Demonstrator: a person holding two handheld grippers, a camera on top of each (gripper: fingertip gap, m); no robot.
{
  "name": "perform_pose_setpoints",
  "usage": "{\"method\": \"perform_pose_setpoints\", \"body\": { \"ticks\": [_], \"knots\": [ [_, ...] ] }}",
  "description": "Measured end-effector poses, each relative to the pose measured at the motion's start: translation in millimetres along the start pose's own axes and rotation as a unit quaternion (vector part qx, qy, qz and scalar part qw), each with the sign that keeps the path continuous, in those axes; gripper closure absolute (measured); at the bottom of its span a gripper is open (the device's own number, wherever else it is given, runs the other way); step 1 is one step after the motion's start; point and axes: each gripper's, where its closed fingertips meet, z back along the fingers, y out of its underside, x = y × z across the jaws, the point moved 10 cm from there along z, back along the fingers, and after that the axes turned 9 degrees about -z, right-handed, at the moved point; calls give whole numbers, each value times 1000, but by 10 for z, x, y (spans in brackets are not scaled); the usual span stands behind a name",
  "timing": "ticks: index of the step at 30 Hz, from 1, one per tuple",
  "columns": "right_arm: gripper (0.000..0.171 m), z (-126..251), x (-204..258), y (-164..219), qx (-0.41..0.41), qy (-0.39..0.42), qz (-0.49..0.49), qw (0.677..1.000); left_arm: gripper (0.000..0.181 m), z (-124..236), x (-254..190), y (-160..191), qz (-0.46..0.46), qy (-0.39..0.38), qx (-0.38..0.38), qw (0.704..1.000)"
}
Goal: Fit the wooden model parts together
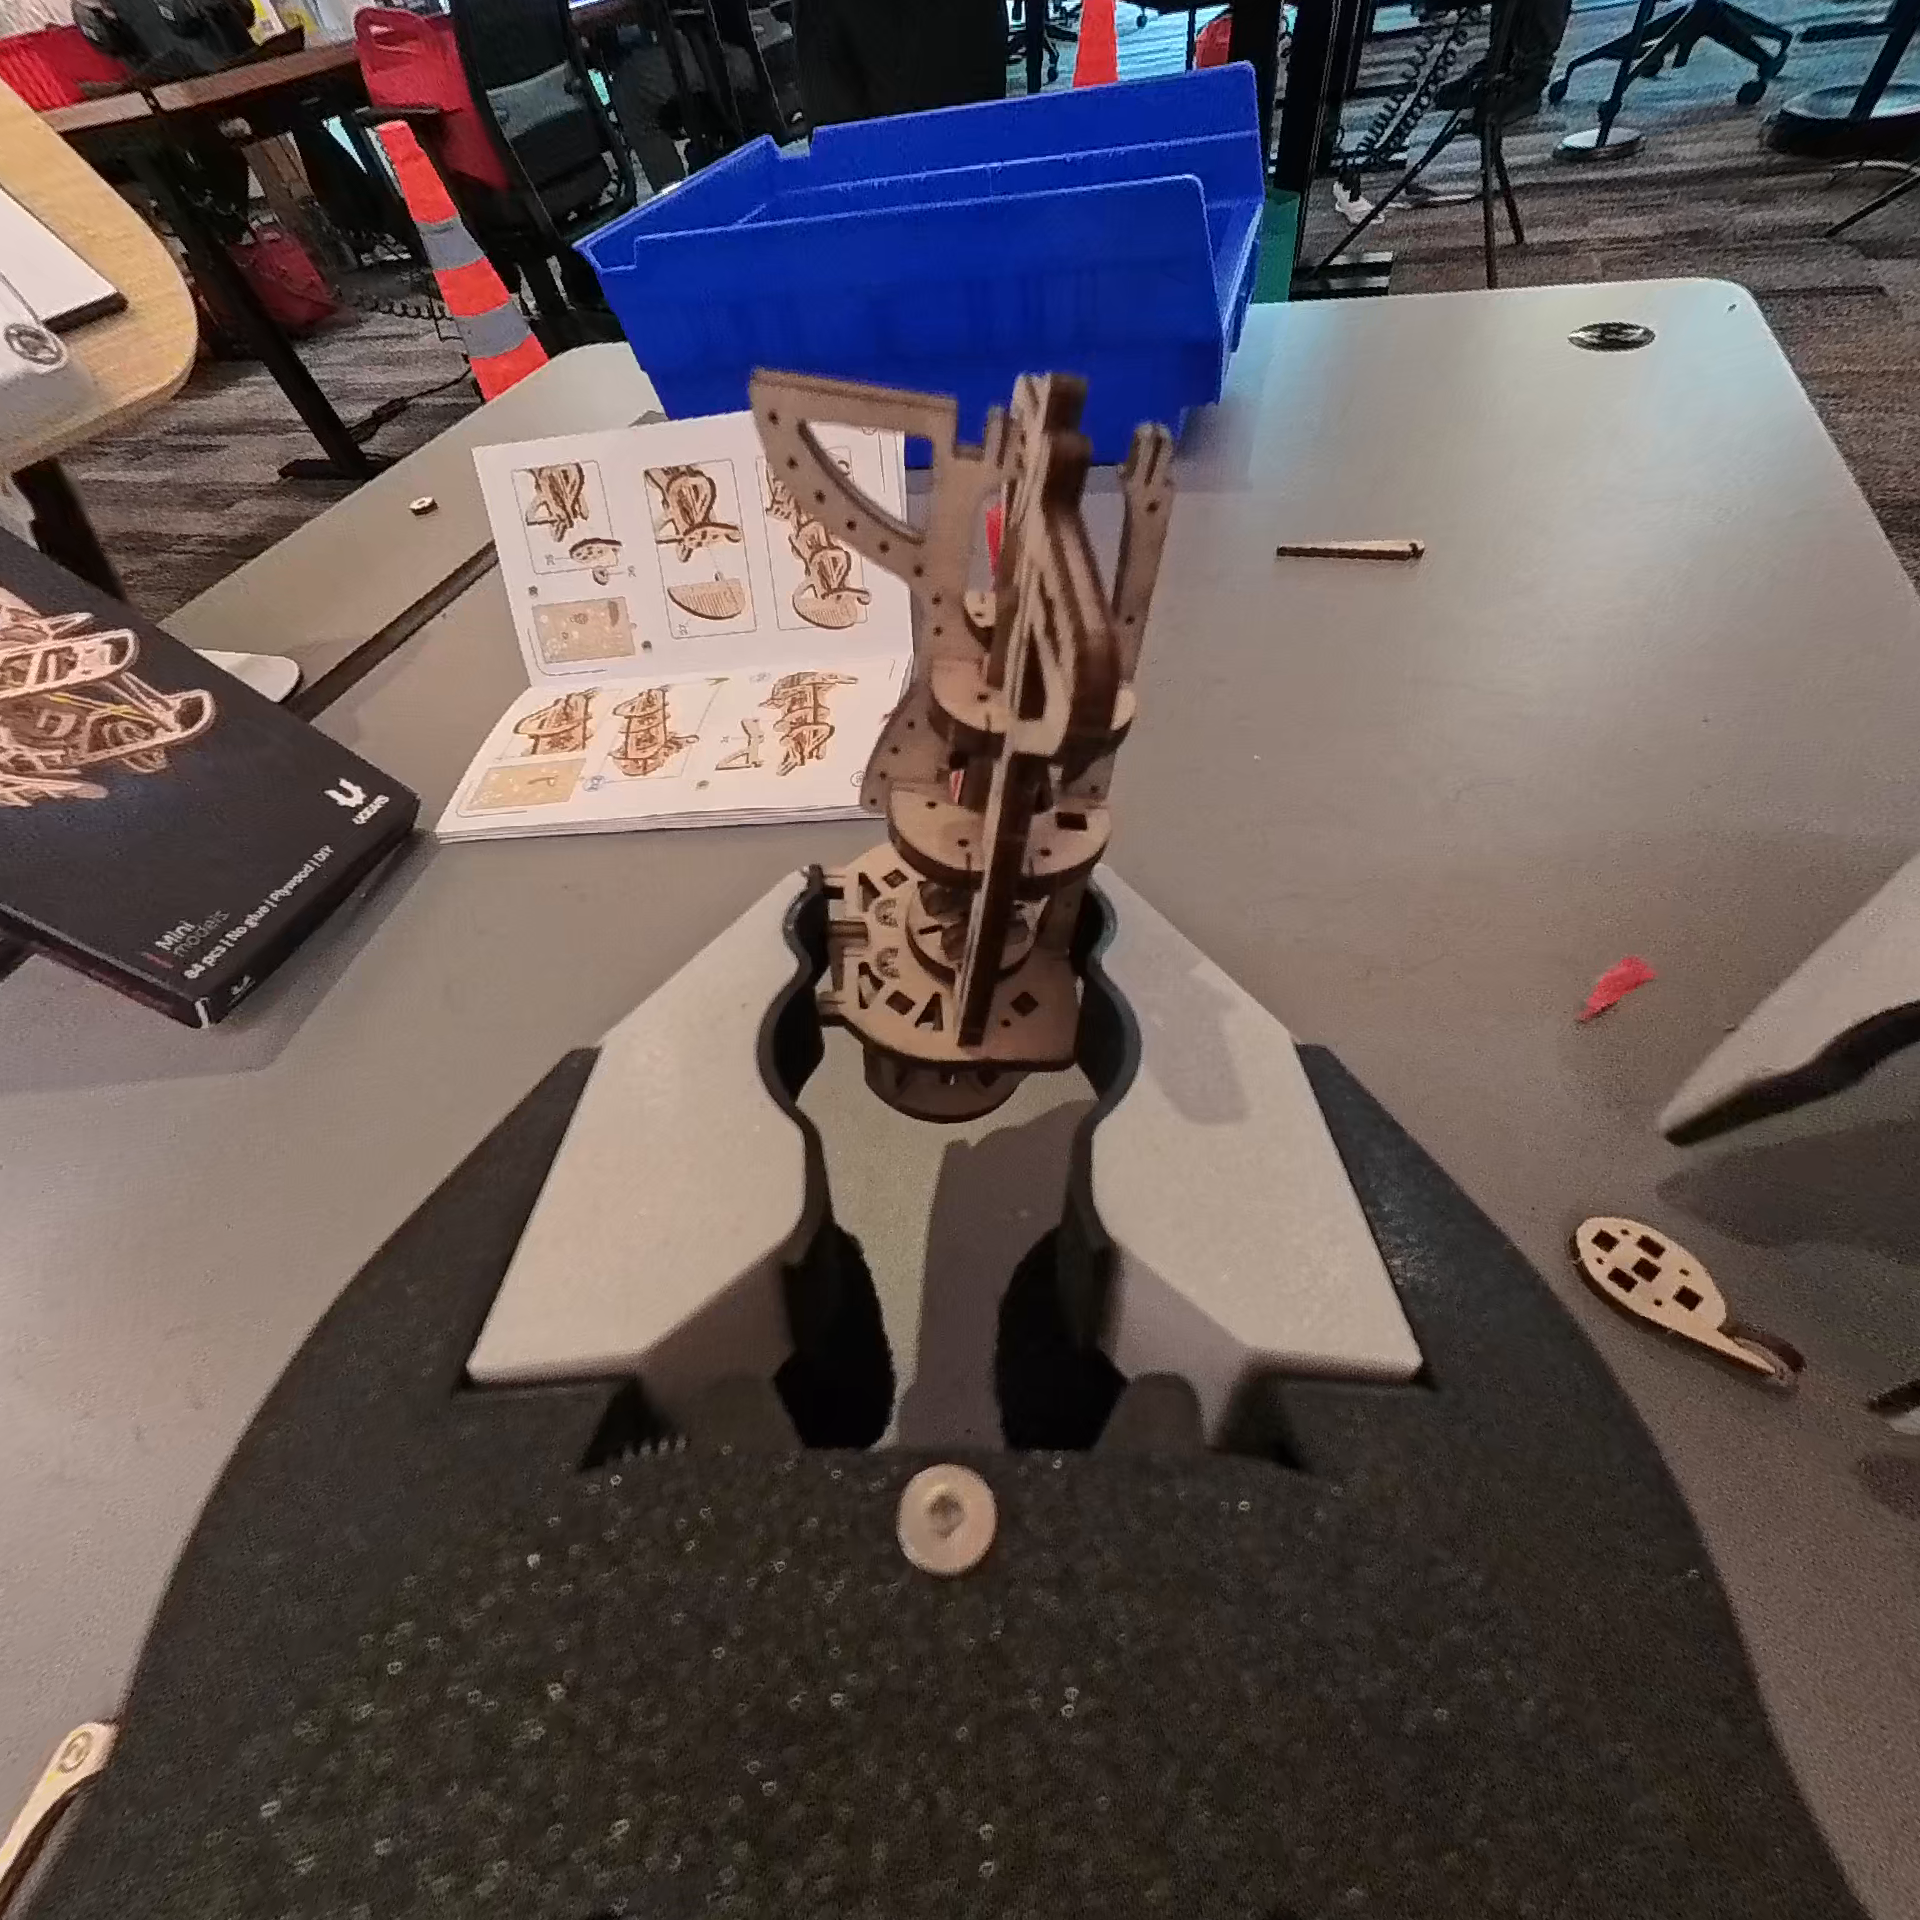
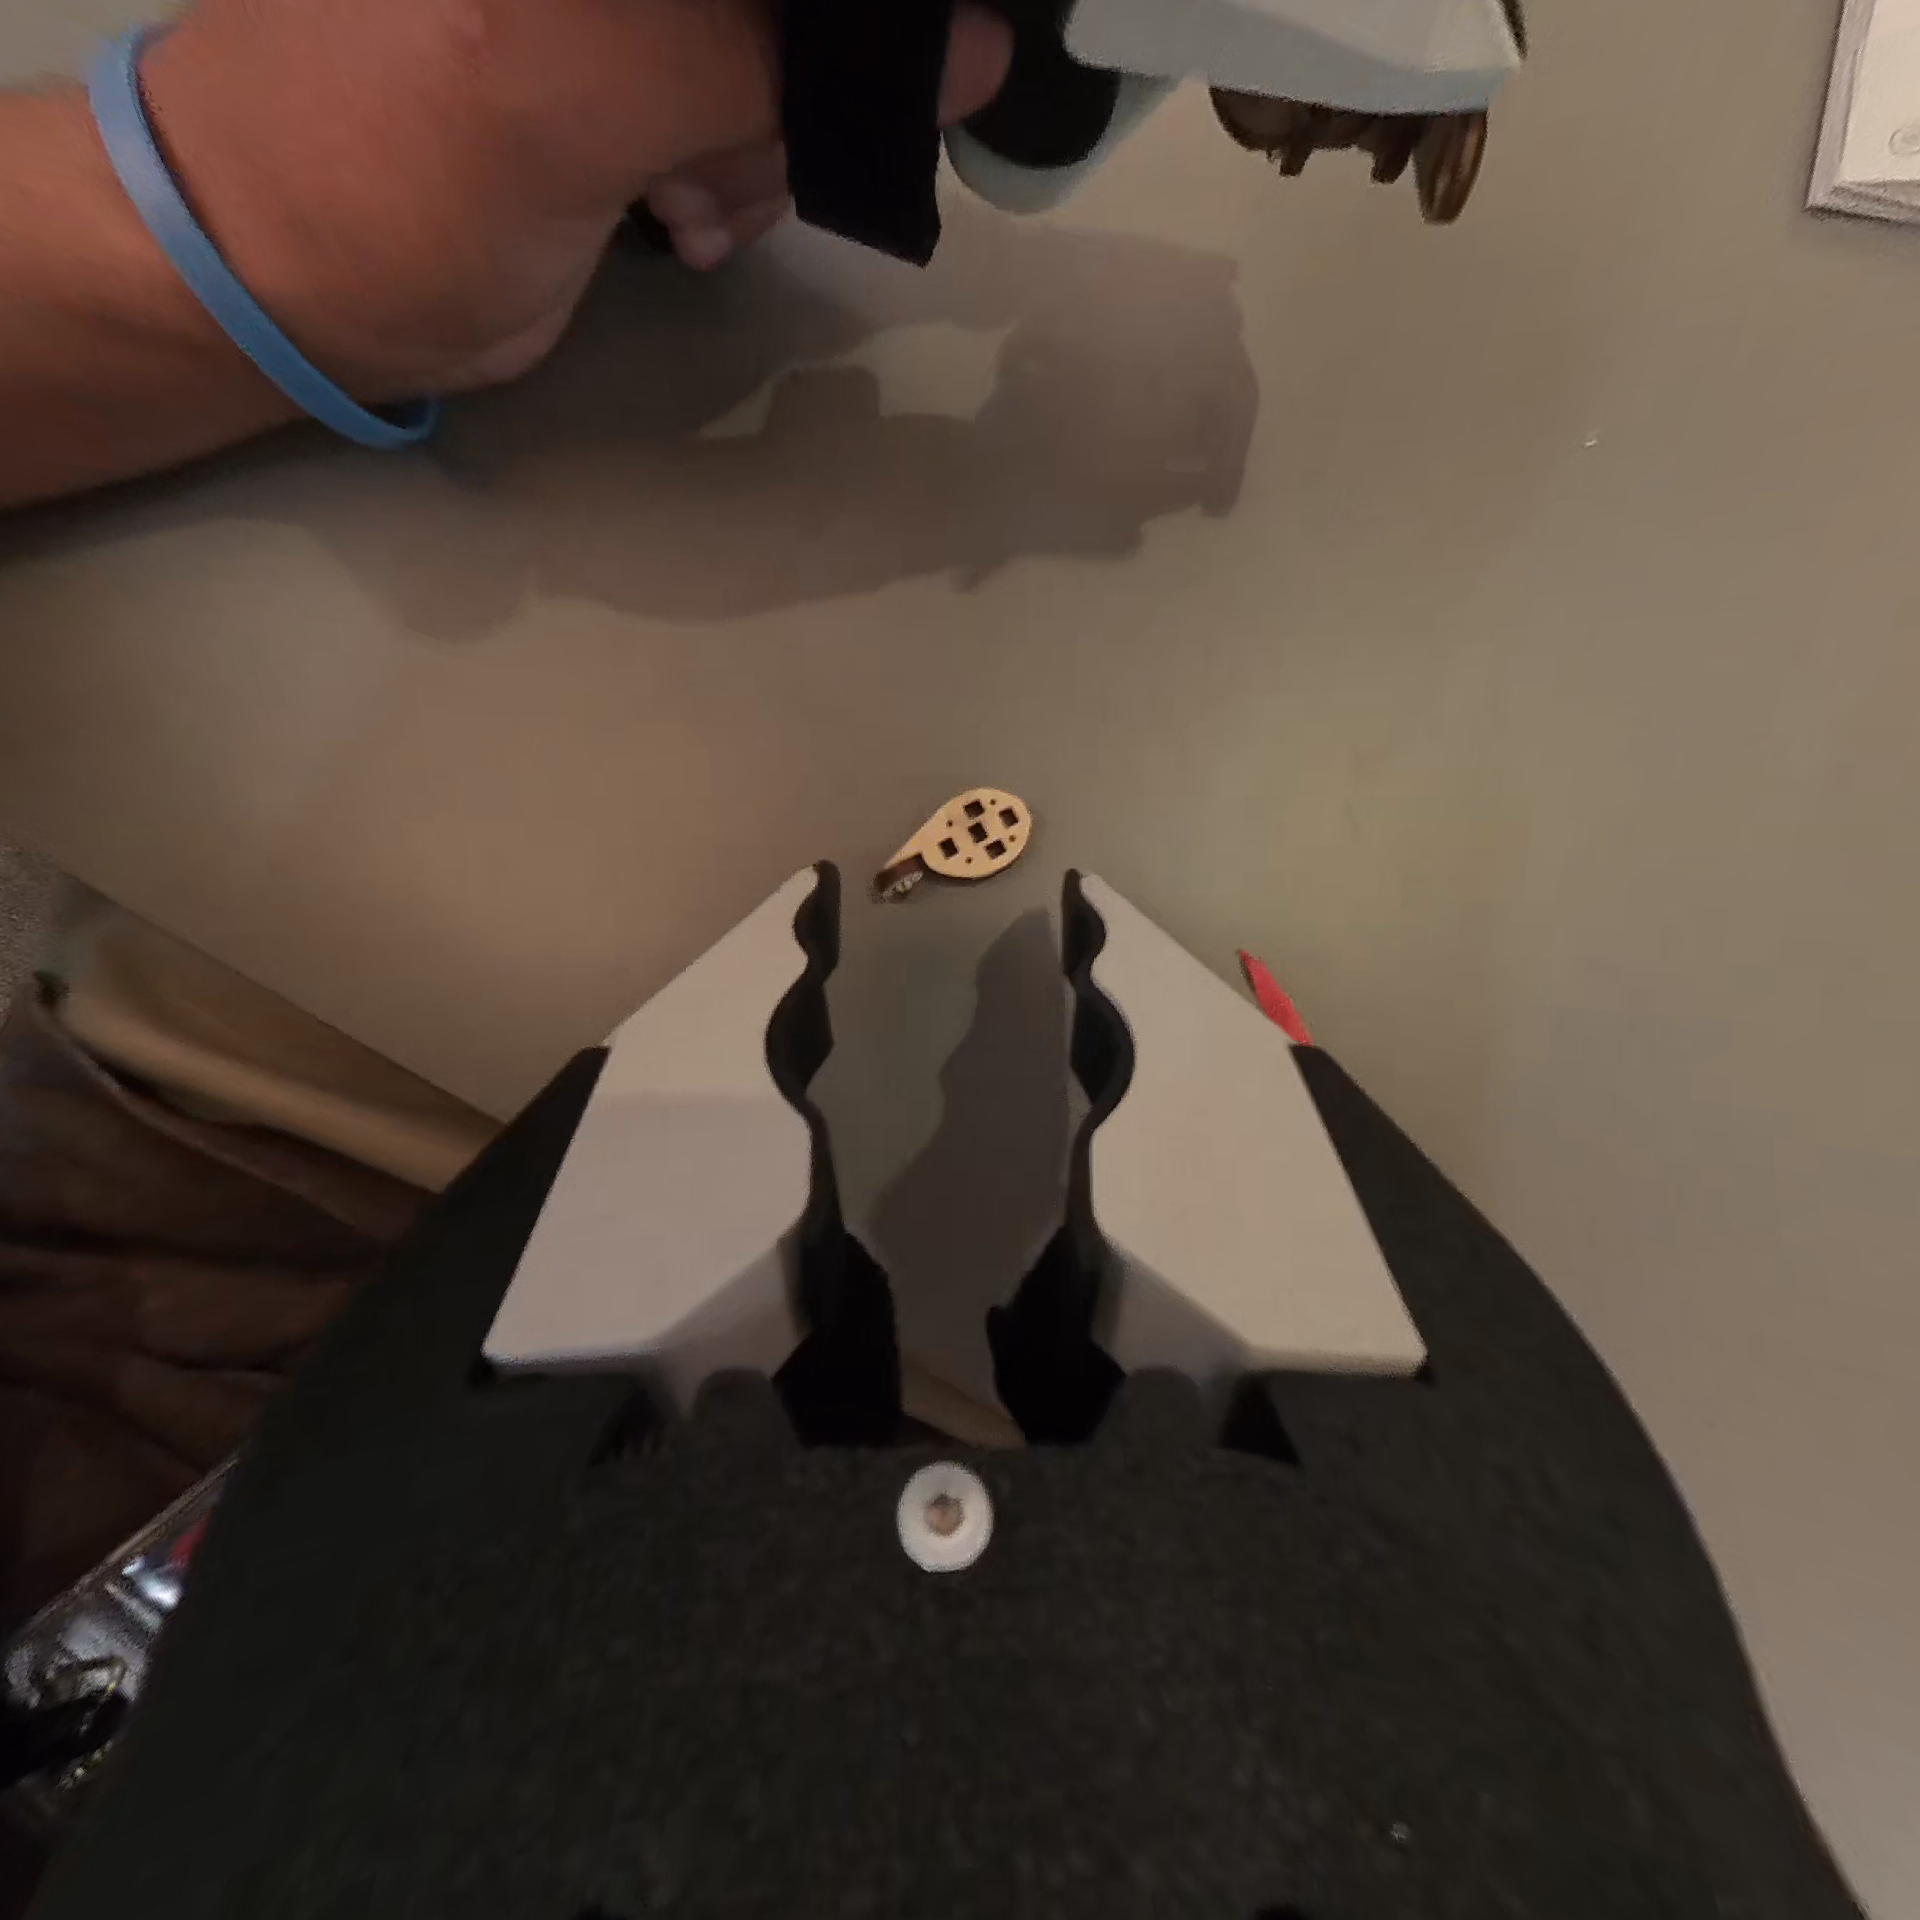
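In your left wrist view, your left gripper is clamped on the base of the half-built wooden model, held upright above the grey table before the instruction booklet. In your right wrist view, your right gripper stands parted and empty, just short of the flat teardrop-shaped wooden part.

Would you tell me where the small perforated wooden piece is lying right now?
The perforated wooden piece lies flat on the grey table, just beyond the open right gripper fingertips, with a red scrap to its right.
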Motion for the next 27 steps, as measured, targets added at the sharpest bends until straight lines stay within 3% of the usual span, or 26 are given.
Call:
{"method": "perform_pose_setpoints", "body": {
  "ticks": [4,8,18,23,27],
  "knots": [
    [118,-61,63,-74,18,-30,-32,999,137,0,-3,0,-2,0,0,1000],
    [128,-131,185,-17,22,38,33,998,137,2,-5,-2,-2,0,0,1000],
    [144,-163,89,8,20,-7,-15,1000,137,-8,-12,1,-4,3,3,1000],
    [140,-97,212,-69,-2,-7,16,1000,137,-10,-10,3,-3,3,4,1000],
    [148,-205,221,-64,15,16,40,999,137,-11,-12,3,-4,4,4,1000]
  ]
}}
